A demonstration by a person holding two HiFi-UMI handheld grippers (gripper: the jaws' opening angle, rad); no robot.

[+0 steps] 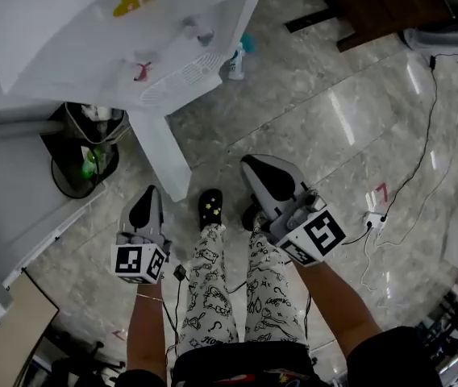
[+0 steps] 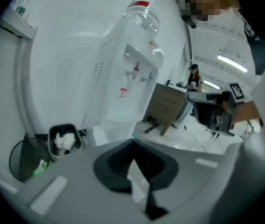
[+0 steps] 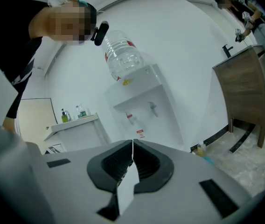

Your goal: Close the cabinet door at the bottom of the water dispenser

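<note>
One large white water dispenser (image 1: 132, 31) up ahead and to the left, looked down on in the head view, bottle on top and taps facing out in both gripper views. Low on its front, jutting out over the stone floor (image 1: 318, 111), seemingly the cabinet door (image 1: 163, 156), open and seen edge-on; by that reading, not yet shut. Just beside the dispenser, by the wall, a dark wire bin (image 1: 66, 185) with a green scrap inside, on the far side of the door from the person.

Nearer in, left hand-held gripper (image 1: 150, 192) (image 2: 133, 143) low and pointed at the door's free end, near it but with no contact visible. Probably placed so for a push with a closed tip, not a grasp. Jaws clenched together, nothing between them.

Right hand-held gripper (image 1: 249, 166) (image 3: 132, 141) out on the other side of the legs, aimed at the dispenser's front, apart from the door; likely just parked clear of the swing. Likewise clenched, pads meeting along a thin seam, empty.
</note>
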